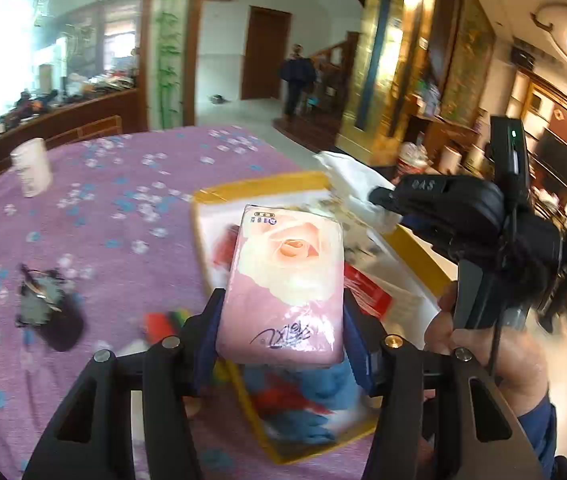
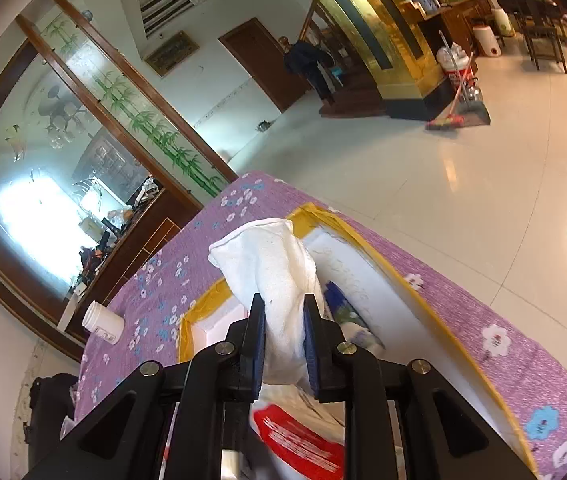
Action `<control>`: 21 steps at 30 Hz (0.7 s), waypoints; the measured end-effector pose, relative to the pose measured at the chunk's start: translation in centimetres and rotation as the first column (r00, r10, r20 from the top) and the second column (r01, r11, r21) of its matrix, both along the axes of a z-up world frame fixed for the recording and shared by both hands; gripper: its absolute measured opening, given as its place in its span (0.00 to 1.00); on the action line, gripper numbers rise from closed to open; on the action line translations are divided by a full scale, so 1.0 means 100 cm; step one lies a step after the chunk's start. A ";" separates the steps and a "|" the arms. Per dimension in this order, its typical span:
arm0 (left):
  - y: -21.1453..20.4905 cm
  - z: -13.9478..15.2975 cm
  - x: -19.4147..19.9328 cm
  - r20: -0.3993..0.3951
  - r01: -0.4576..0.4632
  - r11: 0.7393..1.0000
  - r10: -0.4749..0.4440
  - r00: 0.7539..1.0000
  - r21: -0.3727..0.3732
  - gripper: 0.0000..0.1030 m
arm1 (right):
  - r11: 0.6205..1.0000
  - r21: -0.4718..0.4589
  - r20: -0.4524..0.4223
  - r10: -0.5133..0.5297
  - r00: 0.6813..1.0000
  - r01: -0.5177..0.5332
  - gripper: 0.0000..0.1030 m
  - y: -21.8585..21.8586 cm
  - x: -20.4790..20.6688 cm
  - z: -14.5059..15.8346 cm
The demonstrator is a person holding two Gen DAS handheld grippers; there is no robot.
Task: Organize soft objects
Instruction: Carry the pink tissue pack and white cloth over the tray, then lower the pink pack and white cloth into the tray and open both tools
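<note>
My left gripper (image 1: 281,320) is shut on a pink tissue pack (image 1: 283,280) with a rose print and holds it above a white foam box (image 1: 219,204) edged with yellow tape. My right gripper (image 2: 283,320) is shut on a white cloth (image 2: 271,264) and holds it above the same box (image 2: 367,276). The right gripper (image 1: 387,196) with the cloth (image 1: 347,176) also shows in the left wrist view, over the box's far right side. Inside the box lie a red-and-white packet (image 2: 299,436) and a blue soft thing (image 1: 323,392).
The box stands on a round table with a purple flowered cloth (image 1: 123,208). A white cup (image 1: 31,168) stands at the far left. A dark object (image 1: 47,308) lies at the left. A colourful item (image 1: 163,324) lies beside the box. The table edge drops to tiled floor (image 2: 483,200).
</note>
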State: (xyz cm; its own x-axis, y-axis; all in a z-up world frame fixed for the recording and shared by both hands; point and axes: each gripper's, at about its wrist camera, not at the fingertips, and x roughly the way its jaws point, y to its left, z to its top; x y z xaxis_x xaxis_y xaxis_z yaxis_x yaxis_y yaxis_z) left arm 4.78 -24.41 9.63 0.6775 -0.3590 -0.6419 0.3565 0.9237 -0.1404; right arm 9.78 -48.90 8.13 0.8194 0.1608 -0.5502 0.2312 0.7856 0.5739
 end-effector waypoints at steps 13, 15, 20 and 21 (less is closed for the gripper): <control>-0.053 -0.040 0.000 -0.024 0.099 0.993 -0.098 0.995 0.065 0.51 | 0.991 -0.086 -0.081 0.093 0.992 -0.100 0.20 -0.016 -0.013 -0.030; -0.051 -0.042 -0.001 -0.014 0.096 0.994 -0.095 0.995 0.055 0.52 | 0.990 -0.103 -0.084 0.091 0.992 -0.100 0.23 -0.012 -0.013 -0.030; -0.053 -0.044 -0.008 0.007 0.104 0.994 -0.105 0.994 0.042 0.59 | 0.987 -0.141 -0.043 0.076 0.996 -0.082 0.46 -0.003 -0.017 -0.020; -0.053 -0.042 -0.011 0.014 0.104 0.994 -0.104 0.994 0.034 0.65 | 0.985 -0.158 -0.028 0.063 0.998 -0.067 0.53 -0.001 -0.019 -0.016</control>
State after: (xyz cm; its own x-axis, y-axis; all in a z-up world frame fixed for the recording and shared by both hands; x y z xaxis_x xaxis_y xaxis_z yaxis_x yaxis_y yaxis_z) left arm 3.69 -29.67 5.39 0.6474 -0.4070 -0.6443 0.4527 0.8855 -0.1045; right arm 7.85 -49.04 6.49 0.7969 0.1224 -0.5916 0.1883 0.8801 0.4358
